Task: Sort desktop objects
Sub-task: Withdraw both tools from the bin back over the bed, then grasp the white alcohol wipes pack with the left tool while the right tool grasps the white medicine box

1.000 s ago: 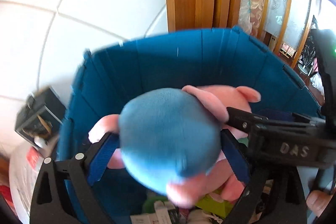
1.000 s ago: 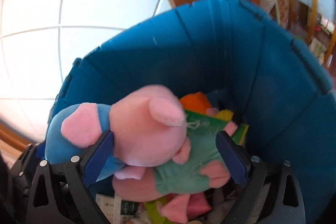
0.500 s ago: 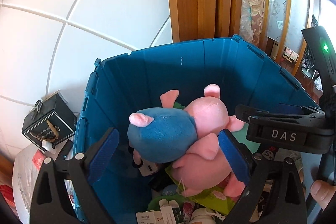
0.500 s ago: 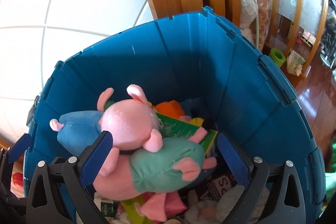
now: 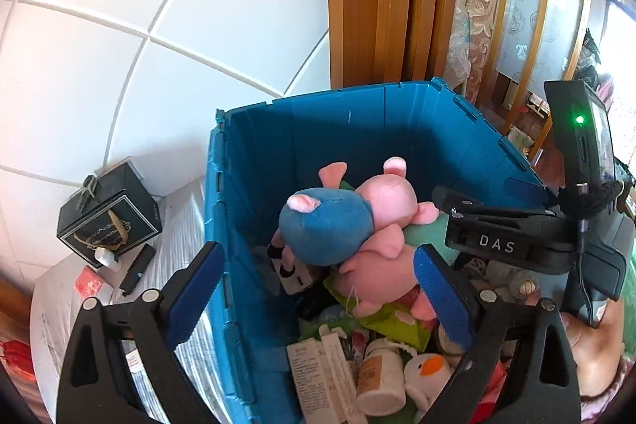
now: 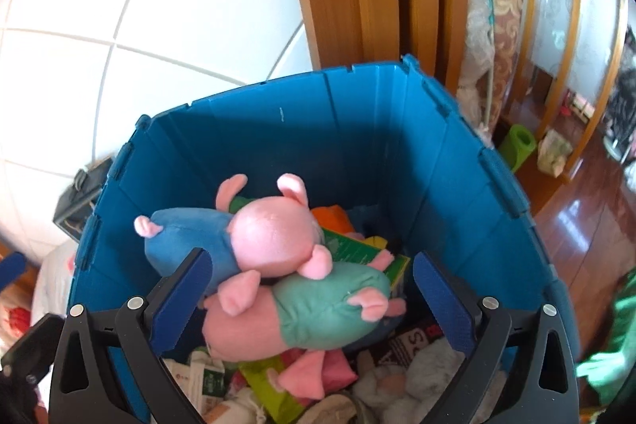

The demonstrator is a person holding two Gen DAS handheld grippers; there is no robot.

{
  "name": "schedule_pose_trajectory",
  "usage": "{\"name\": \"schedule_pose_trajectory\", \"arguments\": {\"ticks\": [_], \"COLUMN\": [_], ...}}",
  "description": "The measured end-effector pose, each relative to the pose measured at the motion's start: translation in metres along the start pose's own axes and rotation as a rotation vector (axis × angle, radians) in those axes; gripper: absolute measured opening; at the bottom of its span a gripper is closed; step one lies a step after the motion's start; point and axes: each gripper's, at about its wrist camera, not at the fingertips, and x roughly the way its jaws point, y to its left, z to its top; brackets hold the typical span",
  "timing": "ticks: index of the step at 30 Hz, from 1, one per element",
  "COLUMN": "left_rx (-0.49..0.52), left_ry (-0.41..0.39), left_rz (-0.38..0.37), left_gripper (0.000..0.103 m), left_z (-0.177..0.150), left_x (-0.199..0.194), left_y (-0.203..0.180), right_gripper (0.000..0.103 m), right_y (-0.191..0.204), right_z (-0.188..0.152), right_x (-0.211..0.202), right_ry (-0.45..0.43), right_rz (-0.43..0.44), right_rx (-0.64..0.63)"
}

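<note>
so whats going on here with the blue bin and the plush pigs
A person is sorting things into the blue bin. The two plush pigs now lie on top of the pile inside it. The right tool has just been opening and holds nothing; the left tool is open and empty too. A black gift box sits outside.
</note>
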Motion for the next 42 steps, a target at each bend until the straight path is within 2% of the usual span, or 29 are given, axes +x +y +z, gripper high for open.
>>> {"name": "schedule_pose_trajectory", "arguments": {"ticks": [2,7,10,16,18,23,30,36,42], "left_rx": [0.013,-0.025,-0.022,-0.102,-0.138,-0.229,-0.384,-0.518,-0.659], "left_ry": [-0.029,-0.069,-0.124,-0.242,-0.265,-0.290,-0.209,-0.085,0.034], "left_rz": [0.011,-0.060,-0.055,-0.036,-0.034,0.042,0.178,0.276,0.400], "left_gripper": [0.097,0.097,0.097,0.097,0.097,0.097,0.097,0.097,0.097], "left_z": [-0.007,-0.032,-0.054,-0.103,-0.122,-0.174,-0.253,-0.339,-0.420], "left_x": [-0.020,-0.059,-0.081,-0.116,-0.123,-0.133,-0.129,-0.117,-0.095], "left_y": [0.007,0.033,0.046,0.092,0.114,0.176,0.292,0.400,0.501], "right_gripper": [0.103,0.103,0.103,0.103,0.103,0.103,0.103,0.103,0.103], "right_y": [0.010,0.040,0.057,0.111,0.133,0.196,0.288,0.355,0.400], "right_z": [-0.002,-0.019,-0.036,-0.079,-0.093,-0.123,-0.157,-0.189,-0.218], "right_x": [-0.012,-0.055,-0.080,-0.135,-0.149,-0.160,-0.141,-0.114,-0.052], "right_ry": [-0.002,-0.031,-0.070,-0.182,-0.219,-0.278,-0.208,-0.154,-0.018], "right_rz": [-0.009,-0.031,-0.022,0.088,0.141,0.241,0.451,0.475,0.454], "right_rx": [-0.029,-0.132,-0.177,-0.235,-0.249,-0.262,-0.267,-0.320,-0.366]}}
